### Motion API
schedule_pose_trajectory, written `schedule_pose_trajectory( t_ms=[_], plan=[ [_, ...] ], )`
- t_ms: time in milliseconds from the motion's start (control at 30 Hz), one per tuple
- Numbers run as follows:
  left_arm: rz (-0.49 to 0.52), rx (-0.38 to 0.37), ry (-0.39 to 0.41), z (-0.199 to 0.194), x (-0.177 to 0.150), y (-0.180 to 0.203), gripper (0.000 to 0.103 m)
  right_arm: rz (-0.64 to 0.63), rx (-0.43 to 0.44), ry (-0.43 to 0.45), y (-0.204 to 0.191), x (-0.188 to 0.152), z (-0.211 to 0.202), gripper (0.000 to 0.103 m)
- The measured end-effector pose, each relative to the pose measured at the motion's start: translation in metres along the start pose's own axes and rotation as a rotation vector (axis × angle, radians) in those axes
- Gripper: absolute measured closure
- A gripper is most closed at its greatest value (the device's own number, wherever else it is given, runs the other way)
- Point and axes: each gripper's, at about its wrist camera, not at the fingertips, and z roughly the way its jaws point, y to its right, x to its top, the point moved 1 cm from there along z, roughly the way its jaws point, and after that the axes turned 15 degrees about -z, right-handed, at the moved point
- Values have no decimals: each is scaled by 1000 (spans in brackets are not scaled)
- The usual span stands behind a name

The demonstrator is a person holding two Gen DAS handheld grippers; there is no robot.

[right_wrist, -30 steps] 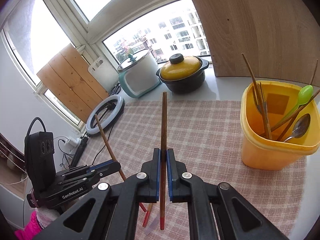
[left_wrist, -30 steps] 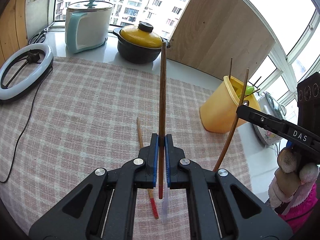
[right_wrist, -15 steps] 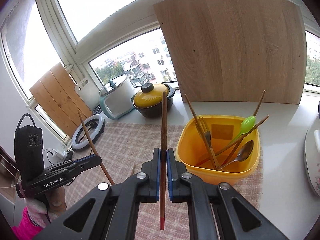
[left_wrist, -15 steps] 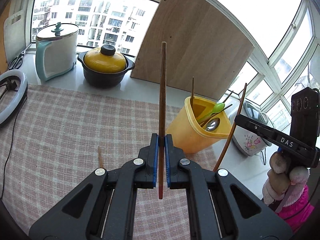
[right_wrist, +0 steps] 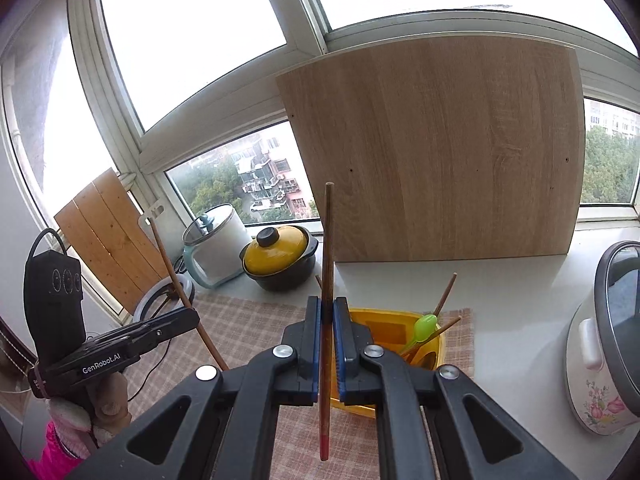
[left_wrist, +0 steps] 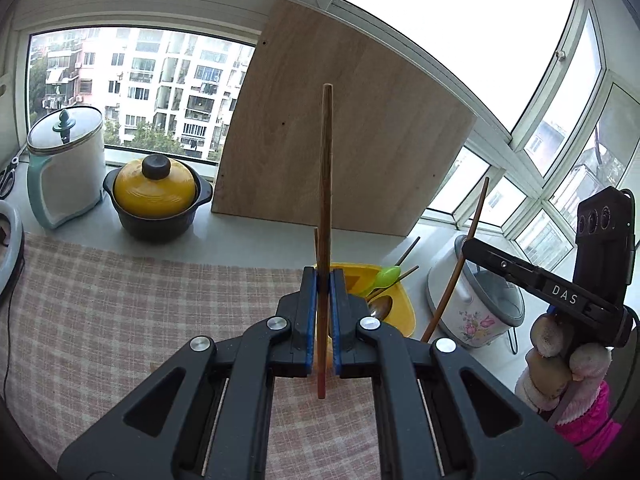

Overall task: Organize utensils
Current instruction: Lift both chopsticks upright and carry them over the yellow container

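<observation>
Counter (left_wrist: pixel 256 246) under the window carries a checked cloth (left_wrist: pixel 120 300); the yellow holder (right_wrist: pixel 434 350) stands at its far right edge, already stocked with a green spoon (right_wrist: pixel 424 326).

Left gripper (left_wrist: pixel 323 320): fingers clamped on one chopstick (left_wrist: pixel 325 208).

Right gripper (right_wrist: pixel 327 344): fingers clamped on second chopstick (right_wrist: pixel 327 264).

Both sticks are held mid-shaft, red tips toward the camera, above and just short of the holder. Judged: ready to drop in.

A white counter (right_wrist: pixel 520 292) under the windows carries a checked cloth (left_wrist: pixel 120 300), a yellow tub (right_wrist: pixel 434 354) on it, a yellow-lidded pot (left_wrist: pixel 156 200), two cookers and a leaning board (right_wrist: pixel 432 152).
</observation>
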Motion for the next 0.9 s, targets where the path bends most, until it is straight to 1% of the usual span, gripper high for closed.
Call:
schedule_pose_trajectory(
  t_ms=[133,300,400,500,633,733,900],
  plan=[
    [13,-8,17,9,8,13,99,-3,-23,12,11,9,-1,100],
    [14,-17,17,26,15,25,99,9,-38,24,24,18,1,100],
    [25,-5,25,36,17,31,99,13,-53,30,32,21,2,100],
    [14,-3,15,47,18,31,99,19,-75,35,39,22,5,100],
    [15,17,6,61,15,29,99,17,-115,27,47,19,17,100],
    [11,25,-11,71,13,26,99,39,-109,2,53,10,29,100],
    [3,37,-26,76,11,20,99,41,-98,-28,53,0,43,100]
  ],
)
